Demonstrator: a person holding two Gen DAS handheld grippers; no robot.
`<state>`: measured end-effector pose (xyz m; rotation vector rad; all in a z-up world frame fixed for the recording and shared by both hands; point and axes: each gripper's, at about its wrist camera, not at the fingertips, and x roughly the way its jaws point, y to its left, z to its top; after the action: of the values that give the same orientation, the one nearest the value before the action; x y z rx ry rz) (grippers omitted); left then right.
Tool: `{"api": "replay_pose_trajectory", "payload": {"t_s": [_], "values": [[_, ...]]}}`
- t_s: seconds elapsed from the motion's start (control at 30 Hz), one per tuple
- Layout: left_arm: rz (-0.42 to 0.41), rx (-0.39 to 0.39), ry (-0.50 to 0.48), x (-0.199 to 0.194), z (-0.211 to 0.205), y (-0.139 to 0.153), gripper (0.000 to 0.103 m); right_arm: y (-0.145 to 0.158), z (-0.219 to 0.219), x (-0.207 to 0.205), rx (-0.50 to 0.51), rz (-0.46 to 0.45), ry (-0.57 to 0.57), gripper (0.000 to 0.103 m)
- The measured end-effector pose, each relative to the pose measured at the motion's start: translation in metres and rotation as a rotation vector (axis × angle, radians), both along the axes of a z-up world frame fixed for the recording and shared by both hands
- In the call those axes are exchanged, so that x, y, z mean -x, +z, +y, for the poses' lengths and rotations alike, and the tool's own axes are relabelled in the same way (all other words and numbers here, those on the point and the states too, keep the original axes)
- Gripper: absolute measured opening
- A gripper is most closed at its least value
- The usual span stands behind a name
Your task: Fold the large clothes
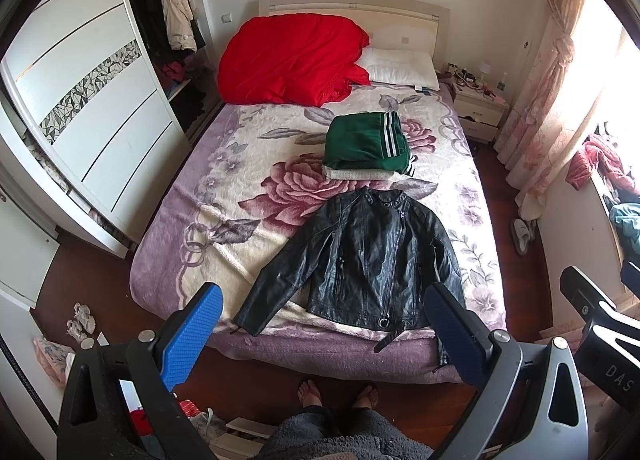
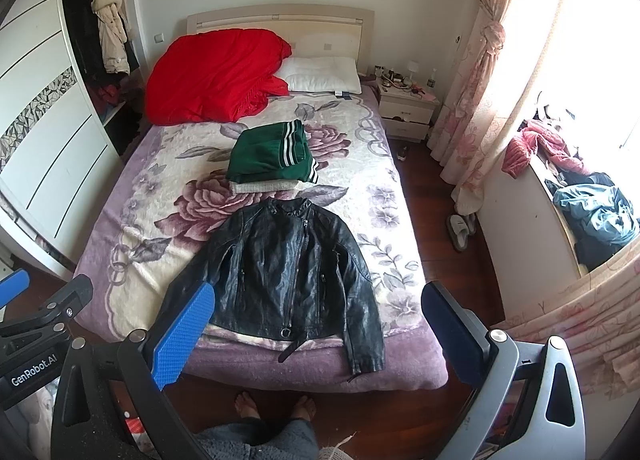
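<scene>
At the foot of the bed, the left gripper and the right gripper both hung above the floor with their blue-padded fingers spread wide, released and grasping nothing. The person's bare feet stood on the dark wooden floor just below the mattress edge. On the near end of the floral purple-and-cream blanket lay a black leather zip-front jacket, face up and unfolded, its collar pointing toward the headboard, one sleeve angled out to the left and the other draped over the bed's near edge. Just beyond the collar sat a folded green garment with white stripes, stacked on a folded cream-coloured piece. Farther back, a rumpled red quilt and a white pillow rested against the headboard.
</scene>
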<state>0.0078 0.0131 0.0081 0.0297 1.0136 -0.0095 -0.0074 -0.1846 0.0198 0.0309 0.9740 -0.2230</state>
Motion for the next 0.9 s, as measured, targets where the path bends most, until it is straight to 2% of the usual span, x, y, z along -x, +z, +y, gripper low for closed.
{"api": "replay_pose_trajectory", "payload": {"t_s": [0.9], "values": [[0.006, 0.006, -0.007, -0.006, -0.0014, 0.0006, 0.103, 0.0041, 0.0038, -0.0048, 0.001, 0.003, 0.003, 0.103]]}}
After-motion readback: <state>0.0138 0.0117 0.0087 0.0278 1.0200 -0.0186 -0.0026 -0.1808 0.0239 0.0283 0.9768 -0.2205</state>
